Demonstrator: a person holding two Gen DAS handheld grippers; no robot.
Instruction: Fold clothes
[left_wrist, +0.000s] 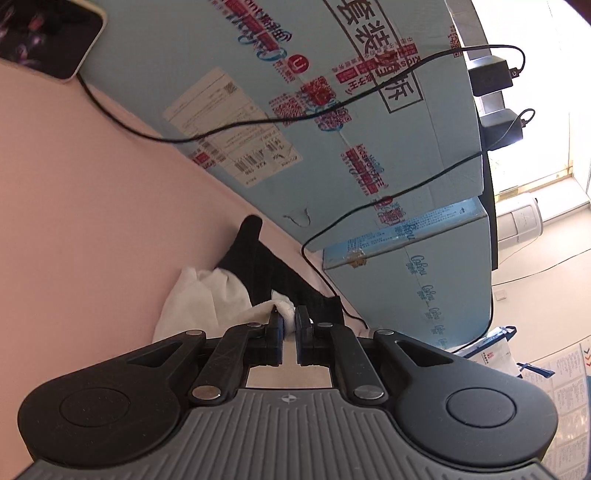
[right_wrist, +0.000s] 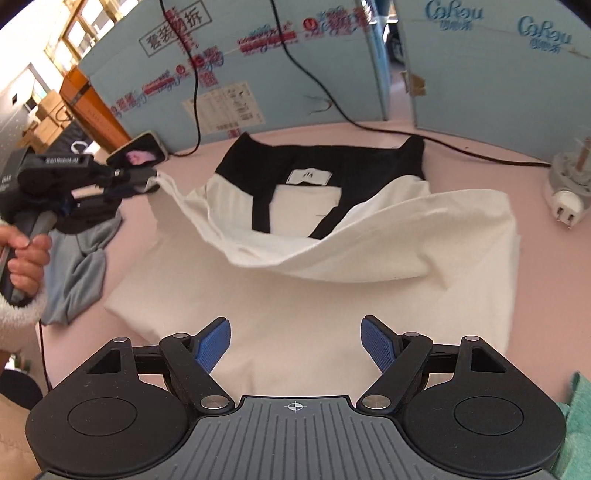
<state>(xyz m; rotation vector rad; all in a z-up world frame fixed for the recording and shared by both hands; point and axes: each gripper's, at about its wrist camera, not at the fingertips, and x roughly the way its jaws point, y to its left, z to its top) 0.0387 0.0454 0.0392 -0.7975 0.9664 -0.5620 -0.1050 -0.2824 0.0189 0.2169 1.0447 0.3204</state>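
Observation:
A white shirt (right_wrist: 332, 295) with black collar and shoulders (right_wrist: 321, 158) lies on the pink table (right_wrist: 546, 258), partly folded. In the right wrist view the left gripper (right_wrist: 153, 177), held by a hand (right_wrist: 26, 258), is shut on a white corner of the shirt and lifts it off to the left. The left wrist view shows the same: left gripper (left_wrist: 289, 317) shut on a bunch of white cloth (left_wrist: 207, 299), black fabric (left_wrist: 258, 266) beyond it. My right gripper (right_wrist: 295, 332) is open above the shirt's near white part, nothing between its blue pads (right_wrist: 214, 343).
Light blue cardboard boxes (right_wrist: 295, 74) wall the table's far side, with black cables (right_wrist: 321, 88) over them. A phone (right_wrist: 142, 151) lies at far left, a grey garment (right_wrist: 77, 273) at left, a white plug adapter (right_wrist: 569, 192) at right, green cloth (right_wrist: 576, 424) at near right.

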